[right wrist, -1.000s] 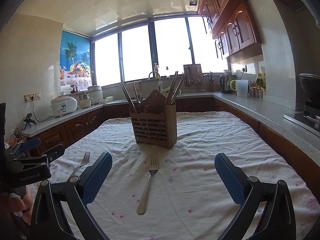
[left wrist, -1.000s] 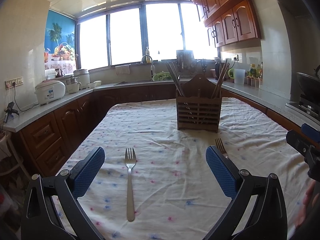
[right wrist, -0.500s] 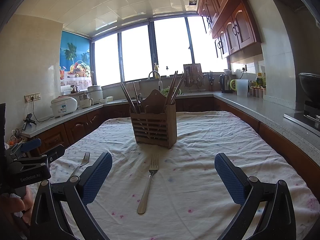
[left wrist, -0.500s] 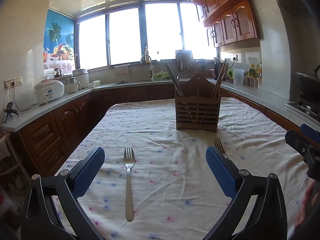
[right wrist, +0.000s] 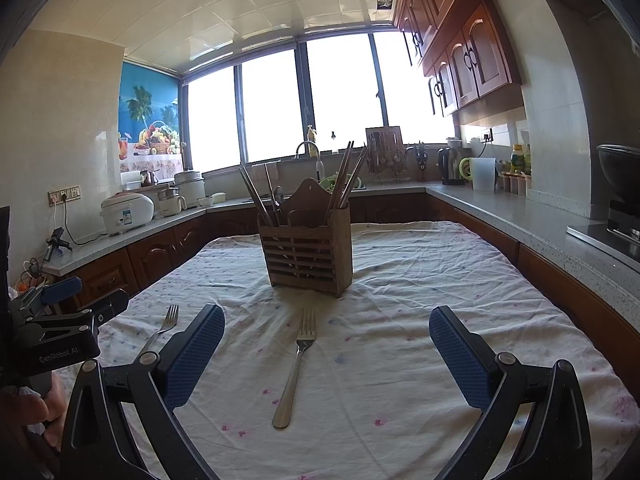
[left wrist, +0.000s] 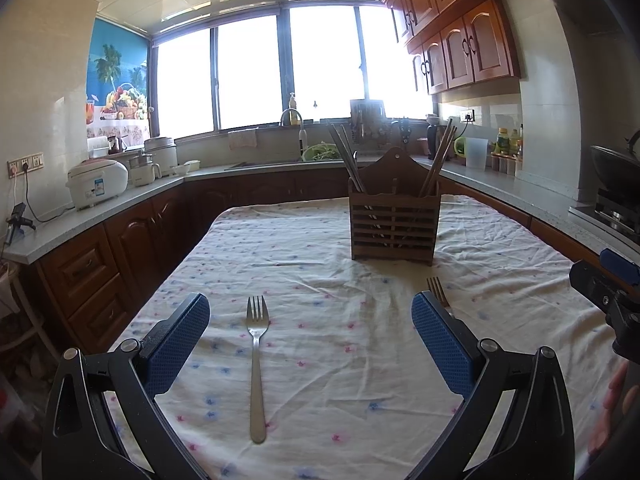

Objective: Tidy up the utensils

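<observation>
Two steel forks lie on the floral tablecloth. The left fork lies between my left gripper's open blue pads, tines away from me; it also shows in the right wrist view. The right fork lies between my right gripper's open pads; only its tines show in the left wrist view. A wooden slatted utensil holder with chopsticks stands beyond the forks, also seen in the right wrist view. Both grippers hover above the cloth, empty.
The table is ringed by grey counters with wooden cabinets. A rice cooker stands on the left counter, a sink at the back, a stove with a wok on the right.
Almost nothing has changed. The left wrist view has drifted slightly, so the holder and fork sit a little further left in it. Both grippers stay open.
</observation>
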Motion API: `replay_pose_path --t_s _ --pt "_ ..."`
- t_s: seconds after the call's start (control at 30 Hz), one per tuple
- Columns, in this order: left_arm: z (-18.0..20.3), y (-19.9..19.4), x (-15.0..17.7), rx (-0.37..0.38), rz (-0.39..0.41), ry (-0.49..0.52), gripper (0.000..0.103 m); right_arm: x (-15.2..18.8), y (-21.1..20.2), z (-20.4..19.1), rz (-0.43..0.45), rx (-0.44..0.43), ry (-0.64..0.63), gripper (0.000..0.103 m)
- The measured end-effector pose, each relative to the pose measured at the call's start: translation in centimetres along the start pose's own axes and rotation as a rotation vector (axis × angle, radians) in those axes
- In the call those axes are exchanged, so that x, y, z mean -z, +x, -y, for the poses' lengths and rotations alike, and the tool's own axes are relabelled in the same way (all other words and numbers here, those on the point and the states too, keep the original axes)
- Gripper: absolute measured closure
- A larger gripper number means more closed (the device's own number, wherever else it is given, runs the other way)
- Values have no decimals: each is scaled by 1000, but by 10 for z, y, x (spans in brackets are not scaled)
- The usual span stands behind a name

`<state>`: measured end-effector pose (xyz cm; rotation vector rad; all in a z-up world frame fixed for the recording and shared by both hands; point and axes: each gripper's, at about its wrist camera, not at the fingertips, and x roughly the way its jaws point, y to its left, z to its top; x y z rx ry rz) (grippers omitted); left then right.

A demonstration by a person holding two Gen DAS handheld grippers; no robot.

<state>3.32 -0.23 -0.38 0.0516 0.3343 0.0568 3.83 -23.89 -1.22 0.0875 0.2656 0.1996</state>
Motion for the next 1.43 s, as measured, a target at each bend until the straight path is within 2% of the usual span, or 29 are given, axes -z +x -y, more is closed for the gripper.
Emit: replay_pose_path --t_s 1.43 --pt "4 9 -1 29 -28 -2 0 0 14 7 -42 6 29 0"
